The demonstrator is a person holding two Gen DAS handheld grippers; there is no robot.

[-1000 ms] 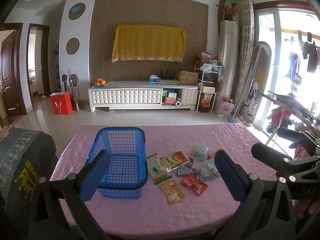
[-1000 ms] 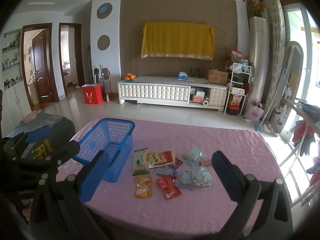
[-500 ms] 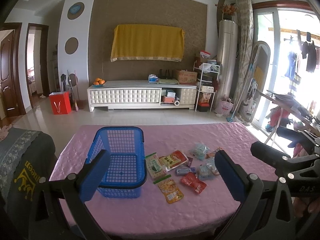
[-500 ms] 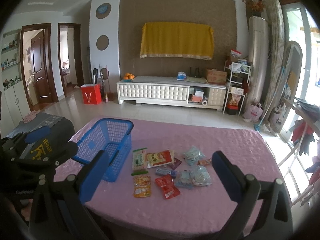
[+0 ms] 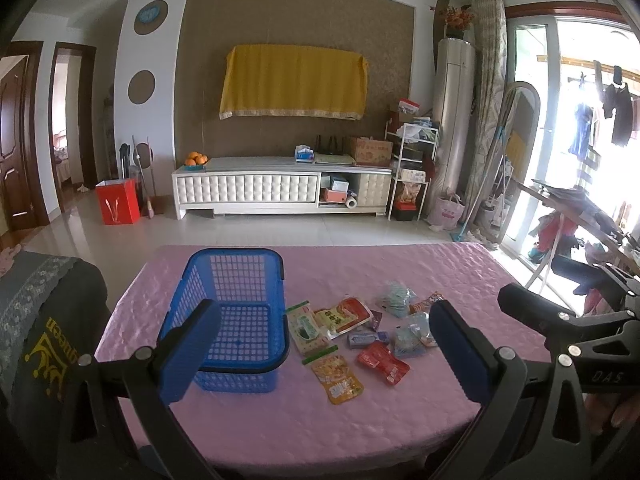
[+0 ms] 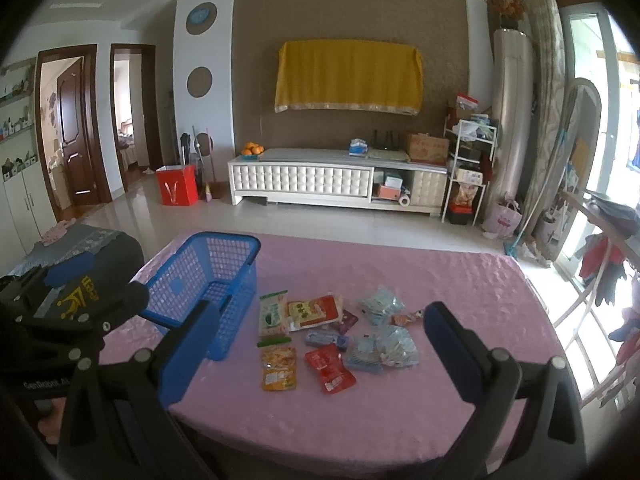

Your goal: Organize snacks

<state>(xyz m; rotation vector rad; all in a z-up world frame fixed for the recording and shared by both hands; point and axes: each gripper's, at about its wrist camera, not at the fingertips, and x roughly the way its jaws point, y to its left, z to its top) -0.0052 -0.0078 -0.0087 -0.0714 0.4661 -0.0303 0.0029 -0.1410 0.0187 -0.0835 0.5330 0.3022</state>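
Observation:
A blue plastic basket stands empty on the left of the pink-clothed table. Right of it lie several snack packets: a green one, a red-and-white one, an orange one, a red one, and clear bluish bags. My left gripper hovers open before the table's near edge, holding nothing. My right gripper is likewise open and empty, set further right.
A chair with a dark cover stands at the table's left. A clothes rack stands to the right. Beyond the table are tiled floor, a white TV cabinet and a red bag.
Both grippers stay open. Both views drift slightly, so the basket and packets sit a little higher and further left in frame. Nothing on the table has moved.

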